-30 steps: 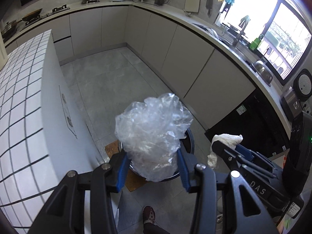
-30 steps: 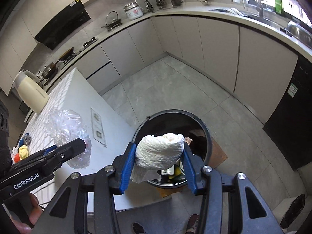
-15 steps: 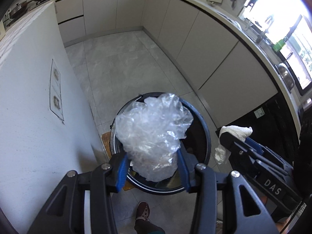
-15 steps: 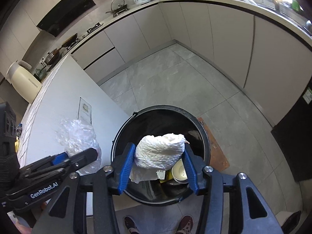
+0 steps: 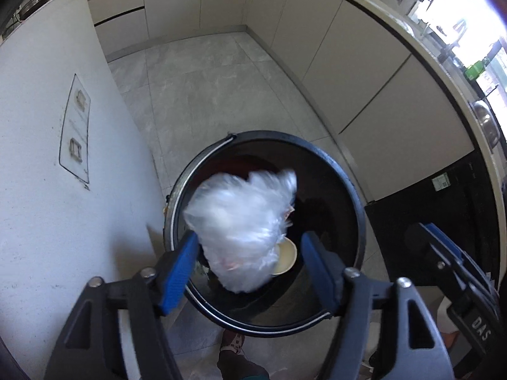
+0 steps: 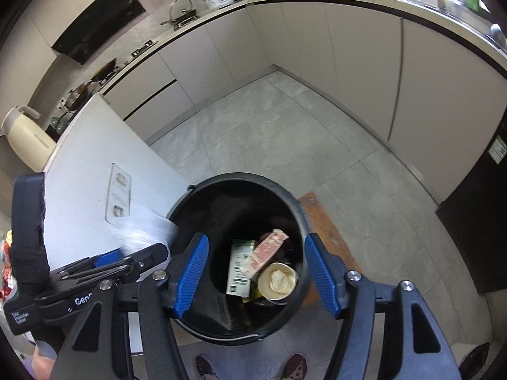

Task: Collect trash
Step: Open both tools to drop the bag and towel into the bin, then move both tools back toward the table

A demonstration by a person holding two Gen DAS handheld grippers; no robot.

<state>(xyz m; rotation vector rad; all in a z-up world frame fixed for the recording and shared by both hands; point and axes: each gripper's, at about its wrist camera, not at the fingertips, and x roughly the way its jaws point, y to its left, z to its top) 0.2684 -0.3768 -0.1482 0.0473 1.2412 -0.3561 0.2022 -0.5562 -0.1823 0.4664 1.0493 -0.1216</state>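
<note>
Both grippers just spread their jaws: left gripper let go, the crumpled plastic bag blurs above the black bin; it's featherlight, squishy, grab-anywhere stuff. Right gripper holds 0 items.

Right gripper held over black bin, jaws just opened, nothing between them, cup and cartons seen inside.

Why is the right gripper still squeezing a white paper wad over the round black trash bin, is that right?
Not quite. In the right wrist view the right gripper has just opened its jaws and nothing is between them; it holds no white paper wad. It does hang over the round black trash bin, as you said.
</note>
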